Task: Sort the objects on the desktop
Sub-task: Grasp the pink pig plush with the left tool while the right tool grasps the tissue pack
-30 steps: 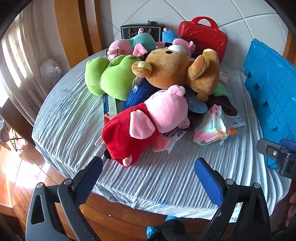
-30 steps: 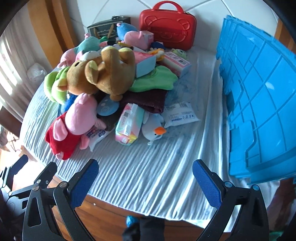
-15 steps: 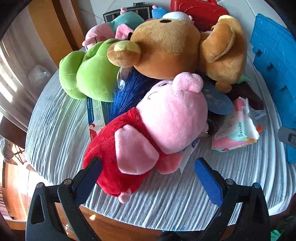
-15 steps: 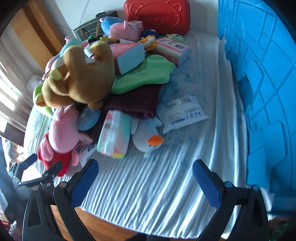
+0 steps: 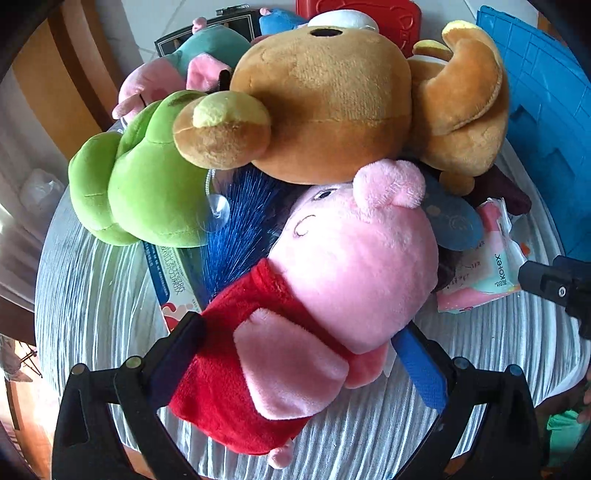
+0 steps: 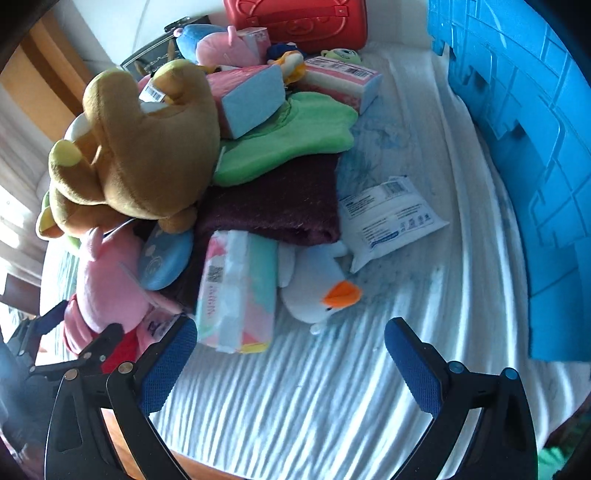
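Observation:
A pink pig plush in a red dress (image 5: pixel 325 302) lies at the front of a pile of toys on the table. My left gripper (image 5: pixel 299 350) is open, its fingers on either side of the pig's body; I cannot tell if they touch it. A brown bear plush (image 5: pixel 332 99) and a green plush (image 5: pixel 147 184) lie behind the pig. My right gripper (image 6: pixel 291 354) is open and empty above the cloth, just in front of a white duck plush (image 6: pixel 317 284) and a pastel tissue pack (image 6: pixel 236 288). The pig also shows in the right wrist view (image 6: pixel 107 280).
A blue plastic crate (image 6: pixel 524 122) stands on the right. A red case (image 6: pixel 295 22) stands at the back. A maroon cloth (image 6: pixel 277 203), a green cloth (image 6: pixel 288 140), a white packet (image 6: pixel 388 221) and boxes lie in the pile. The table edge (image 6: pixel 221 465) is near.
My left gripper has moved forward until its fingers straddle the pig. My right gripper has moved forward and down toward the duck and tissue pack. Both stay open.

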Demonstrator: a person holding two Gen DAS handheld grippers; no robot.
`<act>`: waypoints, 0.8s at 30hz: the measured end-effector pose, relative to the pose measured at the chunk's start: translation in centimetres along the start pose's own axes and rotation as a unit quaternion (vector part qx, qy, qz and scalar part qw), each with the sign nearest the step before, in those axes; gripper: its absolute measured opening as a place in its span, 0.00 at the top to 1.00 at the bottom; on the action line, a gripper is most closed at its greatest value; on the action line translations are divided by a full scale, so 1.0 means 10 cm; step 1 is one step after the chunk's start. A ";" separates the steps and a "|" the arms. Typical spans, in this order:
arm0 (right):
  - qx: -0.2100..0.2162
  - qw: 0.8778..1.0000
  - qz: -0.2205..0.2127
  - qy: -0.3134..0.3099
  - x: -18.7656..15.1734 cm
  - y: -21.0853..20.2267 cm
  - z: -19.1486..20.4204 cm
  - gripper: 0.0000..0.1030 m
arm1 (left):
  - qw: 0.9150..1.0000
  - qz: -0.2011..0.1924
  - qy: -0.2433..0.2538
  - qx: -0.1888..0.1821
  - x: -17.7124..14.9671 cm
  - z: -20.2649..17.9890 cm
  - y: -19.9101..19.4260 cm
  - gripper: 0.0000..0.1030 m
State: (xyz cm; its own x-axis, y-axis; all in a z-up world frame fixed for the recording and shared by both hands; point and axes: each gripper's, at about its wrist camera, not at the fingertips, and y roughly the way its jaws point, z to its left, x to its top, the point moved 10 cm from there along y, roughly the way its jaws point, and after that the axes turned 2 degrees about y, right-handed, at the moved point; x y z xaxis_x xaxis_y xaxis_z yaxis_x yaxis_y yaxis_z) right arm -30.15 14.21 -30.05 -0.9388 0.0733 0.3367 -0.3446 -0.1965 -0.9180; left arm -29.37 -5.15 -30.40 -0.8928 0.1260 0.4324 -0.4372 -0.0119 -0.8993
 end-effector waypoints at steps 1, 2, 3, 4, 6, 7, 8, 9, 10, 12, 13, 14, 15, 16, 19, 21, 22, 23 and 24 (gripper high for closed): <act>-0.001 1.000 0.001 0.002 -0.03 0.01 0.05 0.00 | 1.000 -0.001 0.003 -0.006 0.01 0.00 0.01 0.00; -0.001 1.000 0.002 0.005 -0.06 0.02 0.08 0.00 | 1.000 -0.002 0.008 -0.012 0.02 0.00 0.02 0.00; -0.006 1.000 0.005 0.011 -0.10 0.03 0.10 0.00 | 1.000 -0.002 0.013 -0.016 0.02 -0.01 0.03 0.00; -0.006 1.000 0.006 0.020 -0.14 0.05 0.13 0.00 | 1.000 -0.005 0.019 -0.017 0.03 -0.02 0.02 0.00; -0.006 1.000 0.001 0.028 -0.17 0.05 0.16 0.09 | 0.999 -0.008 0.028 -0.026 0.01 -0.03 0.01 0.03; -0.008 1.000 -0.002 0.030 -0.18 0.05 0.18 0.21 | 0.999 -0.009 0.032 -0.030 0.01 -0.03 -0.01 0.06; -0.010 0.999 -0.004 0.034 -0.18 0.06 0.19 0.27 | 0.999 -0.010 0.037 -0.032 0.00 -0.03 -0.03 0.09; -0.010 0.999 -0.004 0.038 -0.18 0.08 0.20 0.40 | 0.999 -0.010 0.040 -0.034 0.00 -0.03 -0.05 0.10; -0.007 0.999 -0.005 0.040 -0.17 0.09 0.22 0.46 | 0.998 -0.011 0.041 -0.037 0.00 -0.02 -0.06 0.11; -0.009 0.999 -0.011 0.045 -0.10 0.14 0.24 0.46 | 0.998 -0.010 0.044 -0.041 0.00 -0.01 -0.06 0.11; -0.008 0.999 -0.013 0.048 -0.09 0.16 0.24 0.46 | 0.998 -0.010 0.046 -0.042 0.01 -0.01 -0.05 0.11; -0.006 0.999 -0.014 0.052 -0.08 0.18 0.24 0.46 | 0.998 -0.011 0.047 -0.042 0.01 -0.02 -0.05 0.11; -0.004 0.998 -0.014 0.055 -0.07 0.20 0.25 0.46 | 0.998 -0.010 0.048 -0.043 0.01 -0.02 -0.05 0.11; -0.007 0.998 -0.016 0.057 -0.05 0.22 0.25 0.46 | 0.998 -0.011 0.049 -0.043 0.01 -0.02 -0.05 0.11; -0.015 0.998 -0.013 0.055 -0.03 0.29 0.23 0.56 | 0.998 -0.013 0.046 -0.048 0.00 0.00 -0.09 0.17; -0.022 0.999 -0.016 0.047 -0.04 0.23 0.24 0.58 | 0.998 -0.016 0.045 -0.052 -0.01 0.02 -0.15 0.23; -0.028 0.999 -0.019 0.038 -0.04 0.20 0.25 0.59 | 0.997 -0.018 0.045 -0.053 -0.01 0.03 -0.19 0.28; -0.030 0.999 -0.022 0.033 -0.07 0.16 0.27 0.59 | 0.997 -0.022 0.046 -0.053 -0.01 0.04 -0.24 0.33; -0.030 0.999 -0.024 0.030 -0.07 0.12 0.29 0.59 | 0.997 -0.026 0.047 -0.054 -0.01 0.04 -0.29 0.36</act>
State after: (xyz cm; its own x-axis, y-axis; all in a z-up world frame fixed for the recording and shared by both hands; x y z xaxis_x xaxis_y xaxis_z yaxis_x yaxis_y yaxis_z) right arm -29.95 11.13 -30.82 -0.9189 0.1403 0.3688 -0.3865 -0.1326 -0.9127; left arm -28.03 -5.54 -27.84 -0.8526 0.2162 0.4757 -0.4646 0.1030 -0.8795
